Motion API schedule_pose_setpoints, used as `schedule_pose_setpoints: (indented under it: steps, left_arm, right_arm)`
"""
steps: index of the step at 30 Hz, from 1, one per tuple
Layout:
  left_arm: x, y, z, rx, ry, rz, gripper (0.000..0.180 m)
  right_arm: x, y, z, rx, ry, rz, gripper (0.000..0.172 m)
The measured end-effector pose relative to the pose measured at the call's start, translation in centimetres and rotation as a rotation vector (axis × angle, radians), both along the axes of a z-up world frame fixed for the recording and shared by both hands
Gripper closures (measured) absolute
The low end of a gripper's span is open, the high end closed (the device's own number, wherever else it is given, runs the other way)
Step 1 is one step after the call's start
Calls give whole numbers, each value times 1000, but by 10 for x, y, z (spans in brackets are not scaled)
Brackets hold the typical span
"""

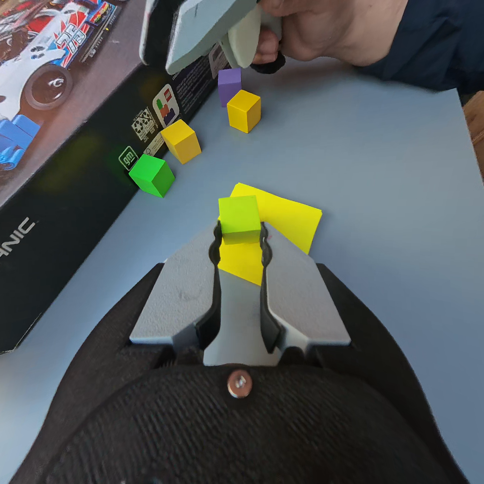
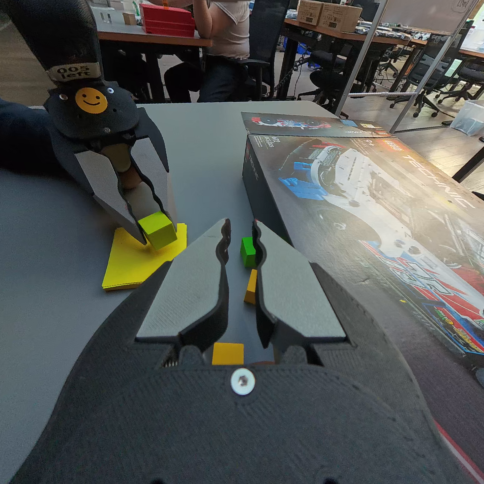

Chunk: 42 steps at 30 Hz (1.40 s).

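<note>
A lime-green foam cube (image 1: 239, 220) sits between the fingers (image 1: 264, 235) of the left gripper (image 1: 239, 230), pressed on both sides, just above a stack of yellow square paper notes (image 1: 288, 222) lying on the grey-blue desk (image 1: 366, 183). Left of the notes runs a large dark cardboard toy-car box (image 1: 65, 162). Along its side wall stand a green foam cube (image 1: 152, 175), a yellow foam block (image 1: 180, 141), another yellow foam block (image 1: 243, 111) and, behind it, a purple foam block (image 1: 229, 83). The right gripper (image 2: 241, 230) hovers over this row, apparently touching none.
</note>
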State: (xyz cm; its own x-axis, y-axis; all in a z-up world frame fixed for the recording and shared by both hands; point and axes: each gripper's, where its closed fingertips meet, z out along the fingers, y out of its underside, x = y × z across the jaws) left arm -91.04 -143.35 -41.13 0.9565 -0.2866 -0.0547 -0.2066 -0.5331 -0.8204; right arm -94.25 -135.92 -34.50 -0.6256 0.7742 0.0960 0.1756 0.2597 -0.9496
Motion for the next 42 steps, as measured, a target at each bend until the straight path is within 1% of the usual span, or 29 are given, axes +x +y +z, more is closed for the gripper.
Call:
schedule_pose_setpoints:
  steps: [3, 5, 8, 11, 16, 23, 28, 37, 39, 42]
  left_arm:
    - [3, -6, 0, -14, -44, -47, 154]
    - [13, -15, -8, -78, -61, -130, 154]
    - [20, -18, -12, -91, -26, -177, 154]
    - [21, -18, -13, -94, -13, -182, 154]
    - [15, -16, -11, -90, -36, -144, 143]
    - [-1, -17, -13, -100, -36, -86, 137]
    - [4, -19, -14, -107, -35, -113, 133]
    - [17, -20, -13, -100, -17, -153, 146]
    - [18, -19, -13, -99, -10, -146, 152]
    - [21, -15, -13, -105, -15, -123, 153]
  right_arm:
    - [0, 2, 1, 6, 6, -8, 159]
    - [0, 2, 2, -8, 7, -6, 159]
    - [1, 2, 3, -17, 7, -1, 159]
    - [2, -1, 3, -11, 5, 10, 159]
    - [1, -4, -6, 28, -27, 10, 157]
    - [2, 0, -1, 9, -15, 1, 157]
    - [2, 0, -1, 22, -11, 1, 157]
    - [2, 1, -1, 14, -12, -2, 157]
    - [1, 1, -2, 17, -16, 1, 157]
    - [1, -1, -4, 23, -22, 4, 157]
